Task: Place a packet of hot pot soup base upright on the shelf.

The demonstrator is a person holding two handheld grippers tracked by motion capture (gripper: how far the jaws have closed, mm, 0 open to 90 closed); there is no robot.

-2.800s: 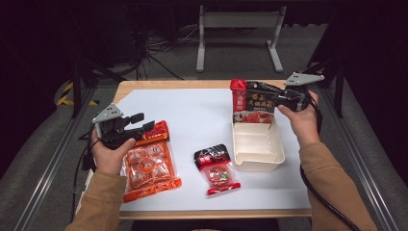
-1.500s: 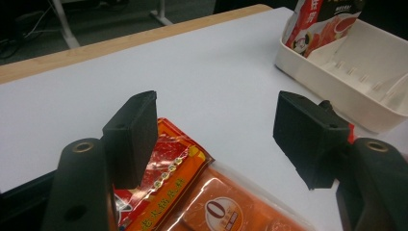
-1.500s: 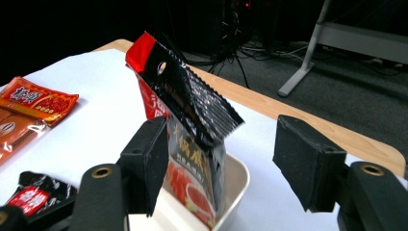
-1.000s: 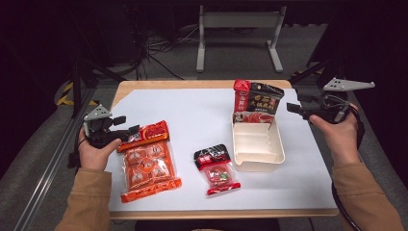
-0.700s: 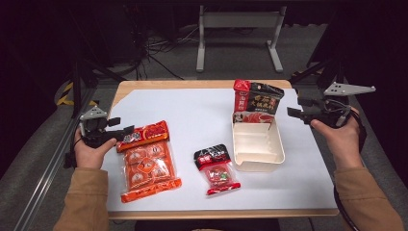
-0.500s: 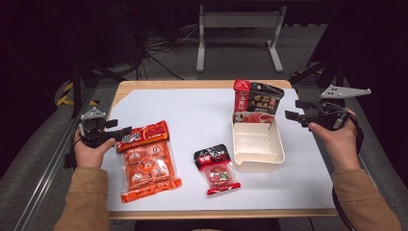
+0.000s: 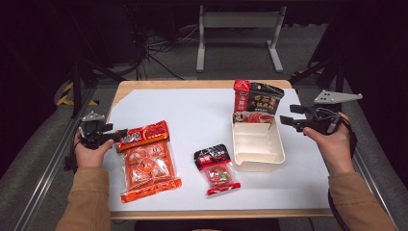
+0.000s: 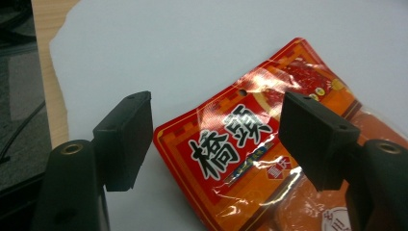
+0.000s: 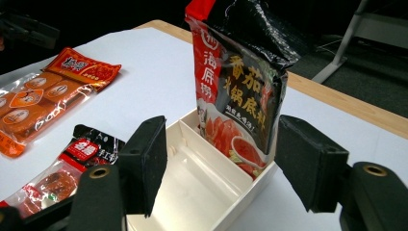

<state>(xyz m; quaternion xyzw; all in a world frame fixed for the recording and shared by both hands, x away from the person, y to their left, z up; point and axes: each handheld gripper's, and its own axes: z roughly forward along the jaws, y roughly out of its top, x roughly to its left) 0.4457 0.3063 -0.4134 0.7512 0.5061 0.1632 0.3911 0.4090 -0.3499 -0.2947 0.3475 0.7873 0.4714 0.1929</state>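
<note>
A large orange snack bag [image 7: 146,158] lies flat at the table's left; its red header [image 8: 245,144] sits just beyond my left gripper [image 7: 118,134], whose open jaws hold nothing. A red-and-black sauce pouch [image 7: 255,101] stands upright in the far compartment of a cream divided box [image 7: 257,144]. The same pouch [image 9: 240,91] rises ahead of my right gripper [image 9: 221,166], whose jaws stand wide apart and bare. In the high view the right gripper [image 7: 288,122] hovers to the right of the box. A small red-and-black packet [image 7: 216,168] lies at centre front.
White paper [image 7: 192,115] covers the wooden table [image 7: 192,84]. Black frame rails [image 7: 53,163] run along the left side. A grey metal stand [image 7: 238,33] and cables sit on the dark floor behind the table.
The right gripper let go of the pouch, left it standing in the box and drew back to the right. The left gripper slid leftward and lower, off the orange bag to its corner.
</note>
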